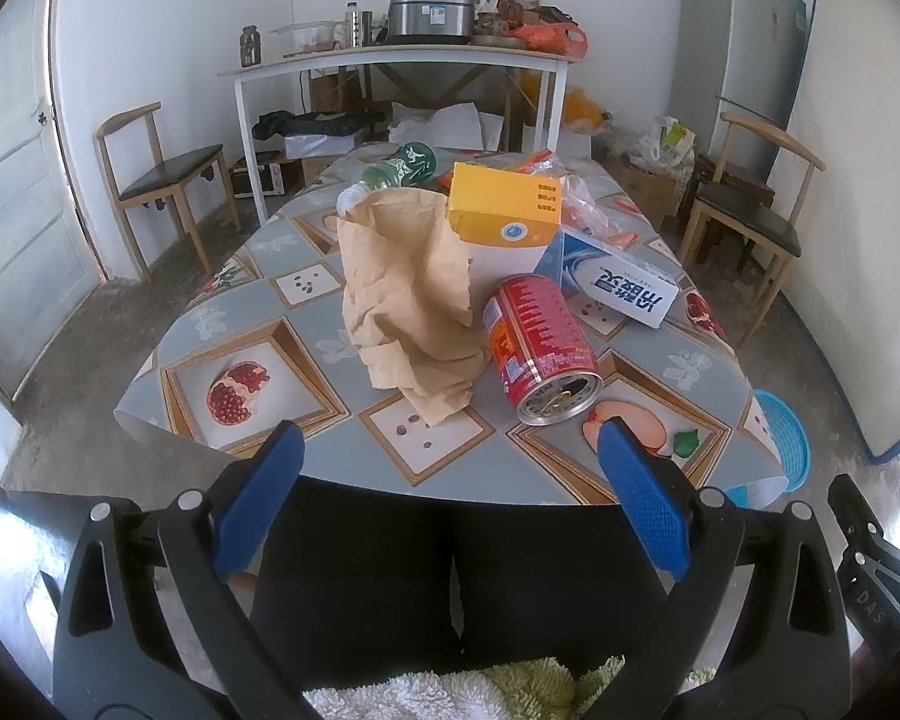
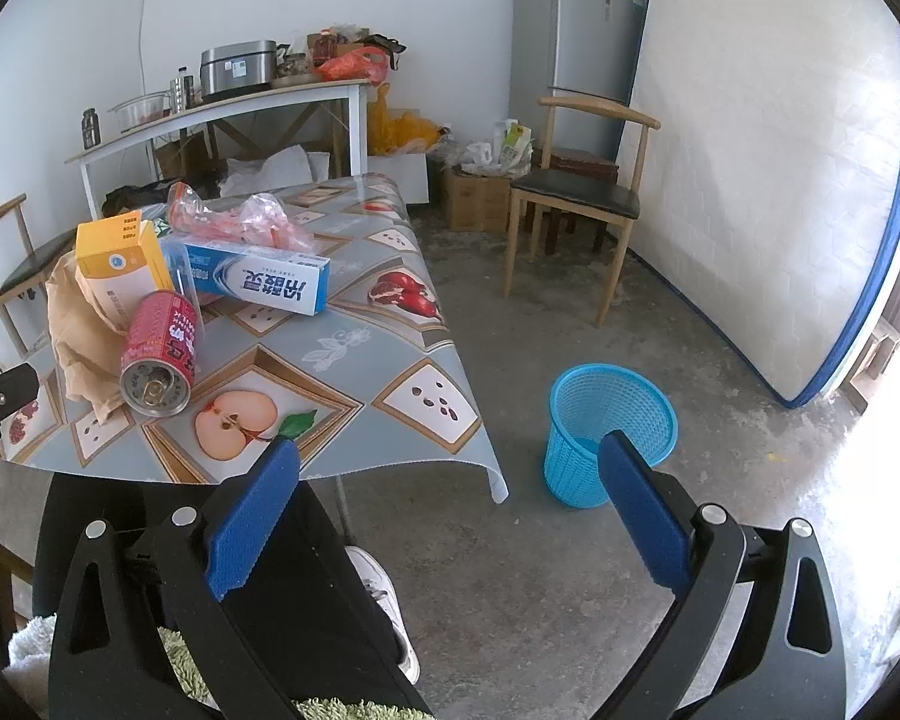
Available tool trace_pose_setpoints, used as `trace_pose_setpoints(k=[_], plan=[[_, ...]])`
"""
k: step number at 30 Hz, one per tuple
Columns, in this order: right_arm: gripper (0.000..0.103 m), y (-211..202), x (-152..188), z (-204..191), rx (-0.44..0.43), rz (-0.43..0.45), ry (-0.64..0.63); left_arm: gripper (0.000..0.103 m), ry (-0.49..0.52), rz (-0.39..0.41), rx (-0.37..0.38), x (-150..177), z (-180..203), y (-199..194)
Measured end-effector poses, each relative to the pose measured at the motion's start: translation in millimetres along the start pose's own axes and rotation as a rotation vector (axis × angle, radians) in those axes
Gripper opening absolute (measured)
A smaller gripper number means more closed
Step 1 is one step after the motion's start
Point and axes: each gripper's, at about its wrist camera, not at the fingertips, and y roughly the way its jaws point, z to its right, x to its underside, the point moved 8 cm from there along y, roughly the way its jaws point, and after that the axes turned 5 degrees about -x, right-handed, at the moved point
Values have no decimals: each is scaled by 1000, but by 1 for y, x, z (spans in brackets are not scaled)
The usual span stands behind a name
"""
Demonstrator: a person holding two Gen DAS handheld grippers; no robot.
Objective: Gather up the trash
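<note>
Table (image 1: 306, 324) with fruit-print cloth, concrete floor, white walls, chairs, fridge (image 2: 576, 30). Trash heaped mid-table: red can (image 1: 537, 348) on its side, long axis toward the camera, open top facing the near edge; brown bag (image 1: 408, 288) touching it, yellow box (image 1: 504, 204), toothpaste box (image 1: 618, 282) behind. Right view alone shows the blue bin (image 2: 609, 429) fully, on the floor beside the table, plus mattress (image 2: 768, 168). Left gripper (image 1: 450, 486) and right gripper (image 2: 450, 492) both spread wide, empty, short of the table.

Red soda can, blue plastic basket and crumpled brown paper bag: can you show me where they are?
Red soda can (image 1: 537, 348): left wrist view, on its printed side.
Blue plastic basket (image 2: 609, 438): right wrist view, on its mesh wall.
Crumpled brown paper bag (image 1: 408, 294): left wrist view, on its creased middle.
</note>
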Motion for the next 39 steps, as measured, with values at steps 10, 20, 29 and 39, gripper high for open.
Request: trace_pose_setpoints(k=[10, 20, 29, 39], plan=[[97, 0, -1, -1, 0, 2, -2, 94, 2, 0, 1, 0, 2, 0], [97, 0, -1, -2, 0, -1, -2, 94, 1, -3, 2, 2, 0, 2], [97, 0, -1, -3, -1, -2, -2, 94, 2, -10, 2, 6, -3, 3], [97, 2, -1, -4, 2, -5, -3, 94, 4, -20, 2, 9, -4, 6]])
